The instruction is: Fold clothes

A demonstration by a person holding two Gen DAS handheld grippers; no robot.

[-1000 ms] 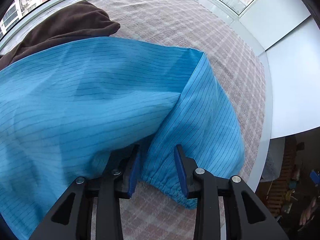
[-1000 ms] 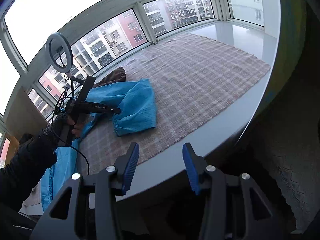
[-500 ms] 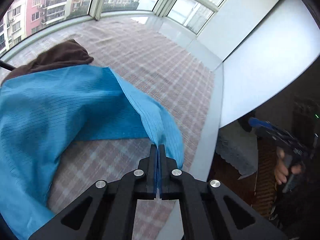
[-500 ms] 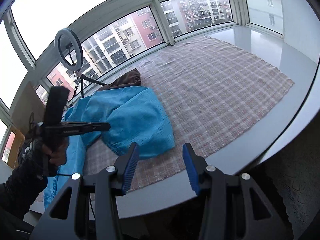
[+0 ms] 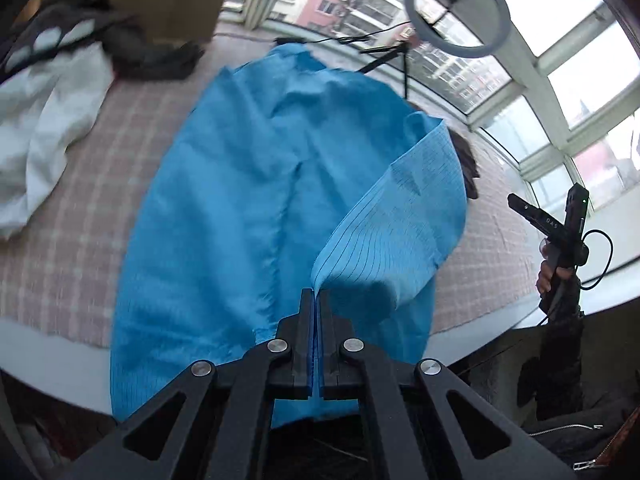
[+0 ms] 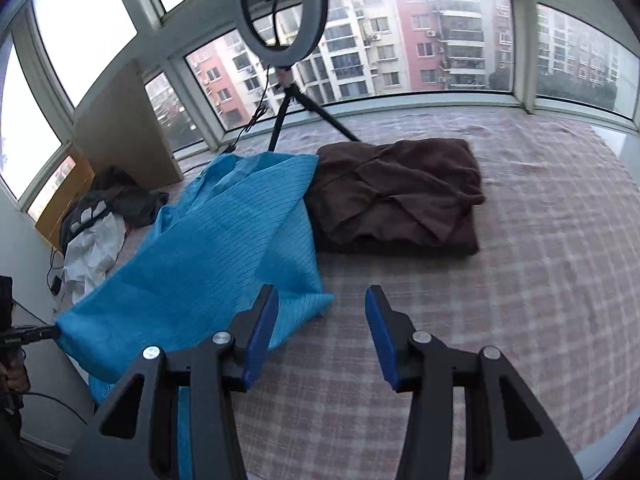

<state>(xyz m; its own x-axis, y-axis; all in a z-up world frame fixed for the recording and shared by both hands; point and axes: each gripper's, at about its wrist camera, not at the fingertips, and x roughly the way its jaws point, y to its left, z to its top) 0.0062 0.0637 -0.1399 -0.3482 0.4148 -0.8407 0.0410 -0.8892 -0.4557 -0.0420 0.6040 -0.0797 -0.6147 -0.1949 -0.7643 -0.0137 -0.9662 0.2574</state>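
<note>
Folding work stands partway done on a wide window platform covered with a checked cloth (image 6: 500, 280), where a brown garment (image 6: 400, 196) already lies folded into a neat block near the glass. A blue striped garment (image 5: 248, 208) is the piece in hand: most of it is spread over the cloth, its lower part hanging off the near rim, while one corner is raised clear of the rest. That corner is pinched in the left gripper (image 5: 315, 308), whose fingers are clamped tight on the fabric edge; seen from the right wrist, the cloth stretches taut toward it at the left border. The right gripper (image 6: 320, 328) hovers over the bare checked cloth just beside the blue hem, its fingers parted and holding nothing. The blue piece appears to be at an early fold, with further folds and squaring left to do. A white garment (image 5: 48, 120) and a dark one (image 5: 144, 52) lie crumpled at the far end, seemingly awaiting their turn. A ring light (image 6: 280, 12) on a tripod stands by the window.
</note>
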